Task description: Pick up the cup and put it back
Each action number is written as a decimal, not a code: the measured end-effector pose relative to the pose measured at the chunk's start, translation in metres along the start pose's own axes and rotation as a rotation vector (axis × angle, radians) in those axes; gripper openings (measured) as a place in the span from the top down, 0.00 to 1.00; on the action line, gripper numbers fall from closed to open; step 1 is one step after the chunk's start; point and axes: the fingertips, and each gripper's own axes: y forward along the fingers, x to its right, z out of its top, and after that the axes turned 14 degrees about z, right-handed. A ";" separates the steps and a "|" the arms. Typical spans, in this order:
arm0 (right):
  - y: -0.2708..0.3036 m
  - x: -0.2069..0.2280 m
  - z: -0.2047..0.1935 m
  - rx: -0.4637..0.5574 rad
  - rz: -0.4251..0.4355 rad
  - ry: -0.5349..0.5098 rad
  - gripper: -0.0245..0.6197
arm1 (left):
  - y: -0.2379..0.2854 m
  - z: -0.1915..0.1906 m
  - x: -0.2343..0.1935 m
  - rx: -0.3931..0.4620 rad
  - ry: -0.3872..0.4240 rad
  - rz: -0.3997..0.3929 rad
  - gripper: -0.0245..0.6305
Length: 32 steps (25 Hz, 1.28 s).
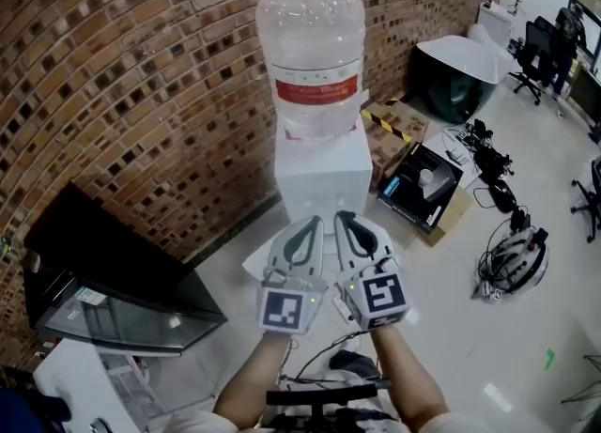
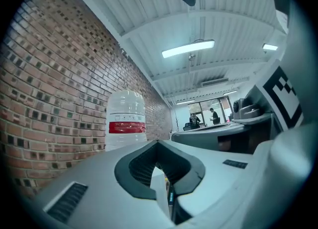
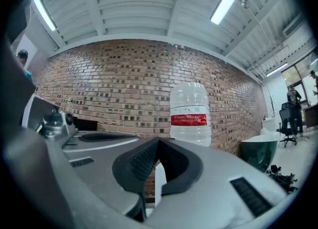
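Left gripper (image 1: pixel 308 226) and right gripper (image 1: pixel 346 223) are held side by side, nearly touching, and both sets of jaws are closed together with nothing between them. Just beyond their tips stands a white water dispenser (image 1: pixel 324 177) carrying an inverted clear bottle (image 1: pixel 312 46) with a red label, in front of the brick wall (image 1: pixel 131 74). The cup cannot be made out in any view; an open box (image 1: pixel 424 187) lies on the floor (image 1: pixel 507 347) right of the dispenser.
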 end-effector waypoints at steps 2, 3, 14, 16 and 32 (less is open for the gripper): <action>0.005 0.016 0.000 0.002 0.003 -0.013 0.95 | 0.015 -0.005 0.002 -0.004 0.005 0.018 0.97; 0.008 0.023 -0.001 -0.002 0.012 -0.024 0.95 | 0.022 -0.006 0.003 -0.005 0.006 0.029 0.97; 0.033 0.049 -0.011 -0.008 0.036 -0.028 0.95 | 0.059 -0.023 -0.006 -0.019 0.052 0.085 0.97; 0.037 0.050 -0.012 -0.006 0.023 -0.030 0.95 | 0.061 -0.026 -0.007 -0.025 0.052 0.067 0.97; 0.057 0.048 -0.017 -0.026 -0.025 -0.037 0.95 | 0.069 -0.032 -0.030 -0.034 0.007 0.024 0.97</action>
